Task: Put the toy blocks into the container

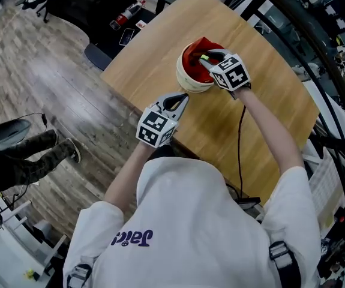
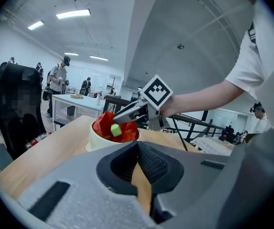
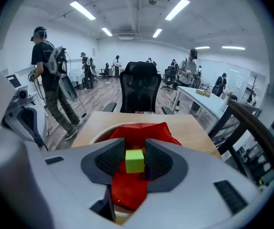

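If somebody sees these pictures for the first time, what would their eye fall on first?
The bright green block, clamped in the right hand-held gripper, hangs right above the cream container with its red lining, on the wooden table. The left hand-held gripper, empty, sits nearer the person, by the table's edge.

Bright, even overhead light; strong fisheye distortion

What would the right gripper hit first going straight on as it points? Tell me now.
Most likely the red lining inside the container: the right gripper, fingers shut on the green block, points down into it. Depth below the block is unclear.
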Motion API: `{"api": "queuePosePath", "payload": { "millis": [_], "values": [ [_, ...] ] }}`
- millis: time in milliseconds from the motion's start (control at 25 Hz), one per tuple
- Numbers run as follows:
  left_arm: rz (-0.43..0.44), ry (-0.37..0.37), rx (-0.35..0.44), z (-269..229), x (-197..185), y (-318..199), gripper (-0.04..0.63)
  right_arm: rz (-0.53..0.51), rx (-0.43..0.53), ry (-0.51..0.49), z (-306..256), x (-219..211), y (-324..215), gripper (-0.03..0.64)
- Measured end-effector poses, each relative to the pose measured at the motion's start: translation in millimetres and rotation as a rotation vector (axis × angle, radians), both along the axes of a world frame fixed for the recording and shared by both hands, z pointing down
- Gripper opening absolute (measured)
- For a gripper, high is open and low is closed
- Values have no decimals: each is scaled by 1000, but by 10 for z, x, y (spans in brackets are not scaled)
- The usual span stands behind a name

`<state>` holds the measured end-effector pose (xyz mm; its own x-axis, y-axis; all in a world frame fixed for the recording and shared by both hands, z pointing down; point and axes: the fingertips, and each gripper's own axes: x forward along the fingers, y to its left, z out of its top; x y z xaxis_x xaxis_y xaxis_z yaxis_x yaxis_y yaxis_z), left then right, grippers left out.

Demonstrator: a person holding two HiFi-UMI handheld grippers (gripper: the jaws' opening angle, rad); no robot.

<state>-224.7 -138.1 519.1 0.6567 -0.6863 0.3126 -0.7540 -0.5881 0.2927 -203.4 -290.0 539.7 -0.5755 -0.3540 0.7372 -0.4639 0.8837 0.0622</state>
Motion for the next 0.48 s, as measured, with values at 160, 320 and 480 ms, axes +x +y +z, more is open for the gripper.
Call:
{"api": "queuePosePath", "payload": {
  "millis": [160, 320, 480],
  "values": [
    [24, 5, 9, -14, -29, -117, 8, 77, 30, -85, -122, 32, 14, 144],
    [35, 10, 38, -119, -63, -285, 8, 194, 79, -186, -358, 208, 110, 144],
    [54, 12, 97, -312, 3, -489, 8, 335, 168, -242, -631, 593, 258, 143]
  ]
}}
